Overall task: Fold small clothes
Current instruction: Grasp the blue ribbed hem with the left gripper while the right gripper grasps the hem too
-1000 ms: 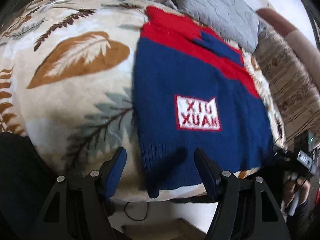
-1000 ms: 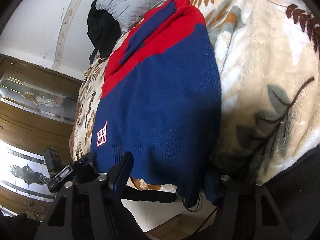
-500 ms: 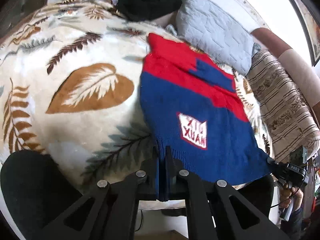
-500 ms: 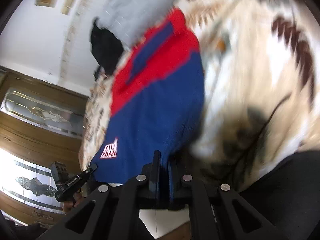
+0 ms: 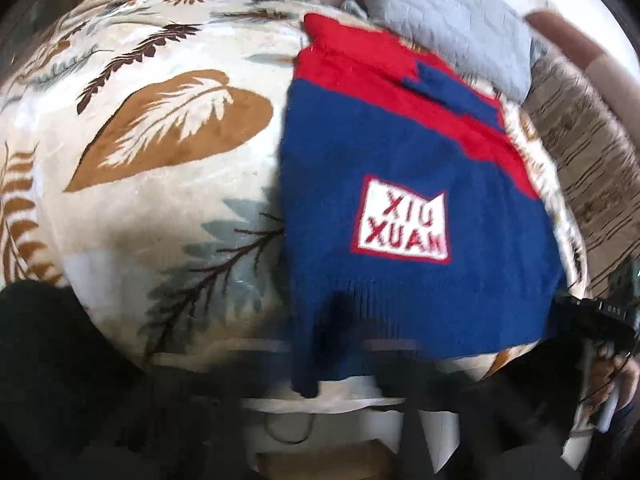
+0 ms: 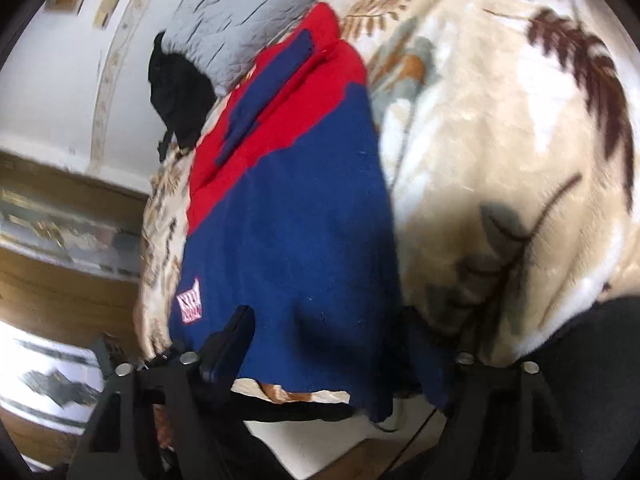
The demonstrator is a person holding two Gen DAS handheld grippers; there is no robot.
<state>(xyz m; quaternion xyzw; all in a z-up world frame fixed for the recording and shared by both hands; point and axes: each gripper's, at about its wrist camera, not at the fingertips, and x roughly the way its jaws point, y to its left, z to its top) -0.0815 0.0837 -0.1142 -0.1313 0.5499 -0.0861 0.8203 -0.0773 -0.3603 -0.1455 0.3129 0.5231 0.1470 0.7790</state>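
Cream leaf-print plush blanket (image 5: 168, 216) covers the bed. The navy-and-red knitted sweater (image 5: 400, 152) lies flat on it, with its hem overhanging the near edge, which I judge makes it reachable. Left hand-held gripper (image 5: 340, 360) is blurred at the hem's left corner; I read it as closed, hold on the knit unconfirmed. Right hand-held gripper (image 6: 326, 340) has jaws apart, straddling the hem without pinching.
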